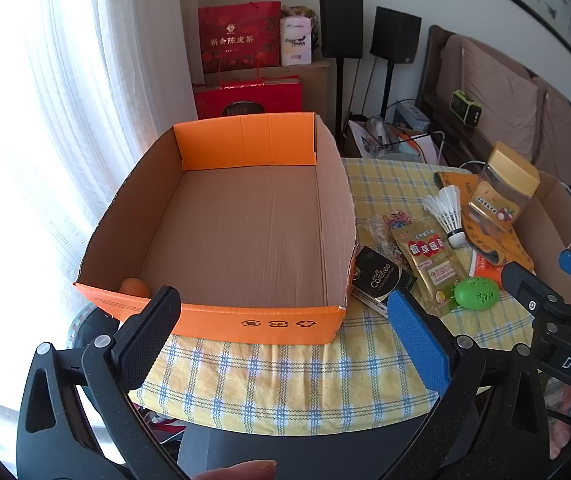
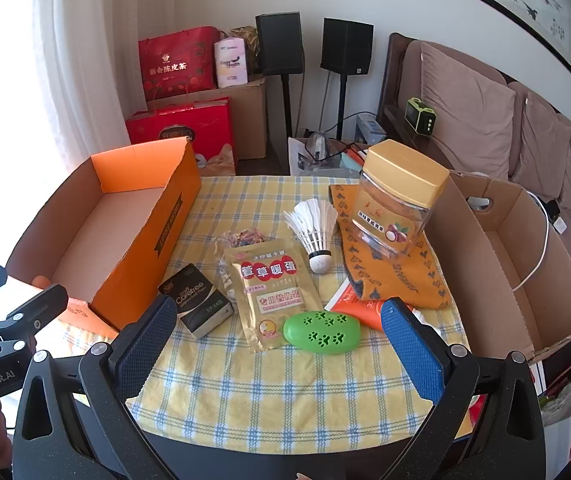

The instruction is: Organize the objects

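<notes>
An open orange cardboard box (image 1: 213,324) (image 2: 133,264) stands on the left of the yellow checked tablecloth (image 2: 269,384); an orange ball (image 1: 135,287) lies in its near left corner. To its right lie a black Carefree pack (image 2: 199,300), a gold sachet (image 2: 271,292), a green egg-shaped case (image 2: 321,332), a shuttlecock (image 2: 313,232), a clear jar with a yellow lid (image 2: 397,200) on an orange cloth (image 2: 397,276), an orange tube (image 2: 365,312) and a bag of small bands (image 2: 245,236). My left gripper (image 1: 283,328) is open in front of the box. My right gripper (image 2: 277,344) is open, just before the green case.
A brown divided cardboard box (image 2: 517,264) stands at the table's right edge. Beyond the table are red gift bags (image 2: 181,60), two black speakers (image 2: 345,46) on stands and a brown sofa (image 2: 485,120). A white curtain (image 1: 65,120) hangs on the left.
</notes>
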